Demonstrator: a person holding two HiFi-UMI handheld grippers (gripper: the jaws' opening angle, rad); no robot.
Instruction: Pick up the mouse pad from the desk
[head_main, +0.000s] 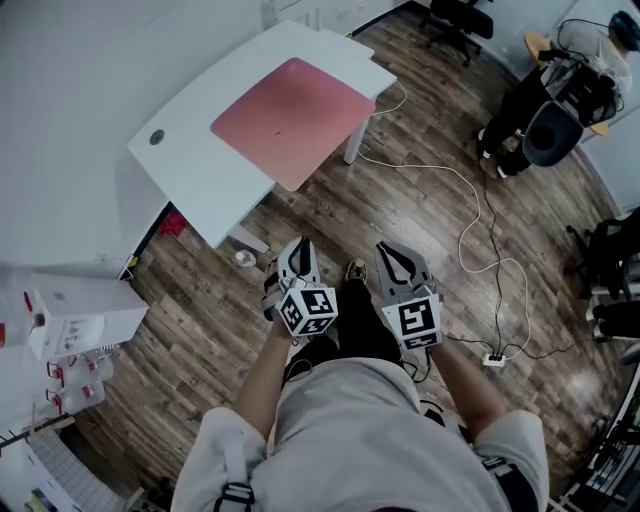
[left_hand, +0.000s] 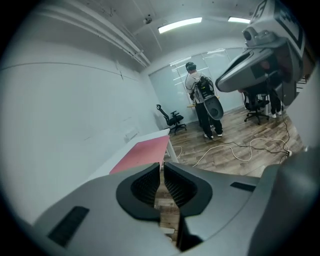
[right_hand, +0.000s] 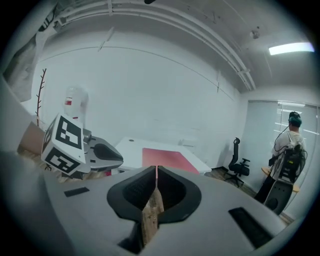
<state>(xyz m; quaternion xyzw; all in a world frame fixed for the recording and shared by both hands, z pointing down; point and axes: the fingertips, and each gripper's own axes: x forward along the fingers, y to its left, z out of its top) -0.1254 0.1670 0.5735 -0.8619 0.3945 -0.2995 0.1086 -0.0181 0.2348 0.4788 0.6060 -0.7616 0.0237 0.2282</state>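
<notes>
The mouse pad (head_main: 293, 120) is lying flat on the desk (head_main: 190, 160), far from both sets of jaws. It is pink-red, thin and smooth, shaped like a rectangle with soft round corners. It is covering the right part of the desk top, and its near corner is reaching almost to the desk's edge. Nothing is touching it.

The desk is white and smooth, with a small round hole (head_main: 157, 137) near its left end and a white leg (head_main: 353, 143) under it. It is standing against a plain white wall.

The left gripper (head_main: 297, 250) and the right gripper (head_main: 392, 252) are hanging side by side over the floor (head_main: 330, 225), close to the person's body and well apart from the desk. Both are pointing toward the desk. The left jaws are pressed together with nothing between them. The right jaws are pressed together too, and are holding nothing. The jaws are grey and smooth outside, with black ribbed pads inside. Each gripper is carrying a cube with black and white squares.

The floor is made of brown wood planks. A long white cable (head_main: 470, 215) is curling across it to a small white power strip (head_main: 494, 358). A white box (head_main: 80, 310) is sitting at the left. A black office chair (head_main: 455, 20) is standing far back, and another person (left_hand: 200, 100) is standing by the glass wall.
</notes>
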